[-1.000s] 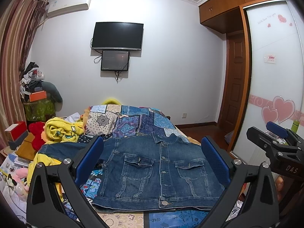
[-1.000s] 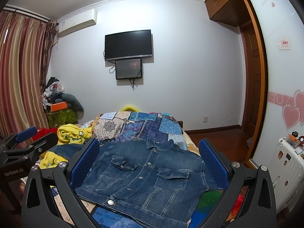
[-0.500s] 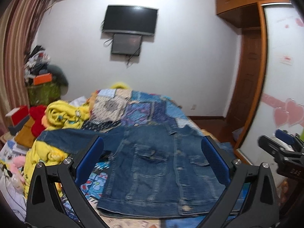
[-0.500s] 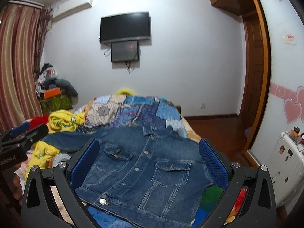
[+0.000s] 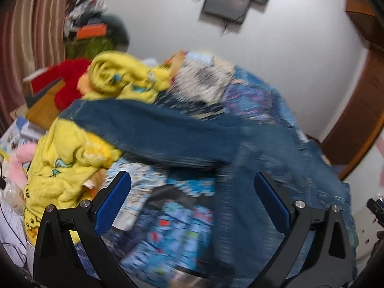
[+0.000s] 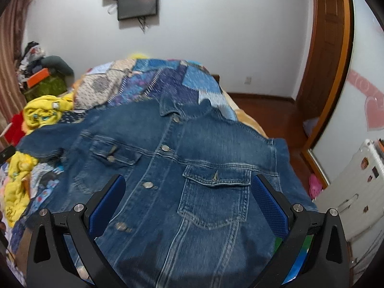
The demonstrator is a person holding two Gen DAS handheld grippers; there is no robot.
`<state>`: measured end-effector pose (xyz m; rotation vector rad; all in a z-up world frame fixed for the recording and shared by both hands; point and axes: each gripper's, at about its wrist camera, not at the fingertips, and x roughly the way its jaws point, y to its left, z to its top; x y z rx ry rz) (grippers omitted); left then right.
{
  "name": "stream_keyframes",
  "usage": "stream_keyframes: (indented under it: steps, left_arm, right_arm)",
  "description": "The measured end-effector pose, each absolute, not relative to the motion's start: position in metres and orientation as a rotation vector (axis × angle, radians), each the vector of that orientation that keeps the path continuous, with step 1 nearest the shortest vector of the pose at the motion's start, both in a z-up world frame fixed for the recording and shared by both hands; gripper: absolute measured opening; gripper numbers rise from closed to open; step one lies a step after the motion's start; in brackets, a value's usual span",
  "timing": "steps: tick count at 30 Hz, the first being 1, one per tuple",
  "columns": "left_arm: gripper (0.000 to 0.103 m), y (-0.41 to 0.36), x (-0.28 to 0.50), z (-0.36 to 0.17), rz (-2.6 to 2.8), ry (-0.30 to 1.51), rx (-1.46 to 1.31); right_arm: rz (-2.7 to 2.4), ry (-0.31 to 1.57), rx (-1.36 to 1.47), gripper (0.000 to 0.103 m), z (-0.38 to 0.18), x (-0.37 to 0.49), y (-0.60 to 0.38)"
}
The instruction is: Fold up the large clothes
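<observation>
A blue denim jacket (image 6: 182, 168) lies front up and buttoned on the bed, collar toward the far wall. Its left sleeve (image 5: 153, 132) stretches out over yellow fabric in the left wrist view, which is blurred. My left gripper (image 5: 192, 199) is open and empty above the bedspread, near the sleeve and the jacket's left side. My right gripper (image 6: 187, 201) is open and empty just above the jacket's lower front, by the right chest pocket (image 6: 213, 199).
A patchwork quilt (image 6: 168, 81) covers the far part of the bed. Yellow clothes (image 5: 69, 158) and a red item (image 5: 69, 81) pile up on the left. A wooden door (image 6: 328, 48) and a white radiator (image 6: 348, 192) stand to the right.
Both grippers have dropped and moved in toward the jacket. The left wrist view has swung left toward the sleeve; the right one now looks down on the jacket's front.
</observation>
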<state>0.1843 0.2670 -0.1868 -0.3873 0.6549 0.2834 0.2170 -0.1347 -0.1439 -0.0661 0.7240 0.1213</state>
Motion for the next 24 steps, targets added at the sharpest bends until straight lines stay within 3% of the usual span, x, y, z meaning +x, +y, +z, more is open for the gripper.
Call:
stream_keyframes:
  steps: [6,14,22,24]
  left_arm:
    - [0.103,0.341,0.218,-0.238,0.223,0.791,-0.569]
    - [0.084,0.4,0.26,-0.298,0.163,0.829,-0.859]
    - [0.055,0.417,0.283,-0.312,0.227,0.806,-0.913]
    - [0.029,0.413,0.284,-0.298,0.252,0.782,-0.857]
  right_arm:
    - [0.11,0.748,-0.055,0.103,-0.149,0.253,-0.129]
    - [0.122,0.802,-0.049,0.103,-0.163,0.28,-0.122]
    - [0.131,0.828,-0.045,0.103,-0.167,0.284,-0.122]
    - [0.132,0.82,-0.04,0.103,-0.164,0.283,-0.124]
